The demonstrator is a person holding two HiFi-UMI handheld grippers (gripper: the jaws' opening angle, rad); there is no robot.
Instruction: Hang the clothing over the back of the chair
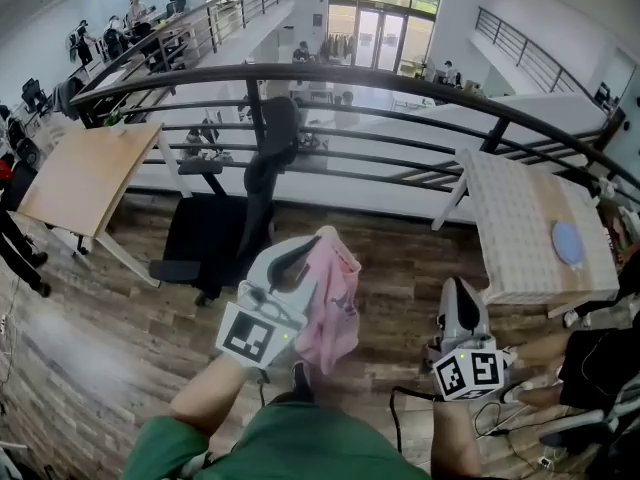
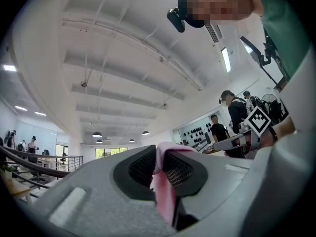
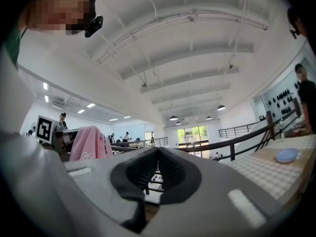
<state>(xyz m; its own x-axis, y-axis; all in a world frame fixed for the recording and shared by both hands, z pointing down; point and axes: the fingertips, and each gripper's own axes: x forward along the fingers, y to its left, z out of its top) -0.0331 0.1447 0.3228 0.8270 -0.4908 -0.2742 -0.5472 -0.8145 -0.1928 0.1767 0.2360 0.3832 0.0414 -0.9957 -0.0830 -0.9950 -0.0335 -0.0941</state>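
The only marks to be seen were the black-and-white square patterns on the cubes (image 1: 247, 336) of the two grippers, and they carried no letters. A pale print on the pink clothing (image 3: 89, 143) showed in the right gripper view, too small and soft to read. No brand or label could be made out elsewhere.

The left gripper (image 2: 159, 156) had its jaws pinched tight on a fold of the clothing, which rose between the pads and ran down behind them. In the head view the cloth hung in a bunch from that gripper's tip, in the air above the wooden floor (image 1: 400, 258). It was near the black chair (image 1: 225, 223) but apart from it. The right gripper (image 3: 158, 152) had its jaws pressed together with nothing between them, off to the right of the clothing and not touching it.

The left cube covered part of the cloth's near side, and its lower end met the edge of the person's green shirt (image 1: 290, 443), so its full length could not be told. A blue round thing (image 1: 568, 243) lay on the checked table (image 1: 510, 218) at the right; what it was could not be made out.
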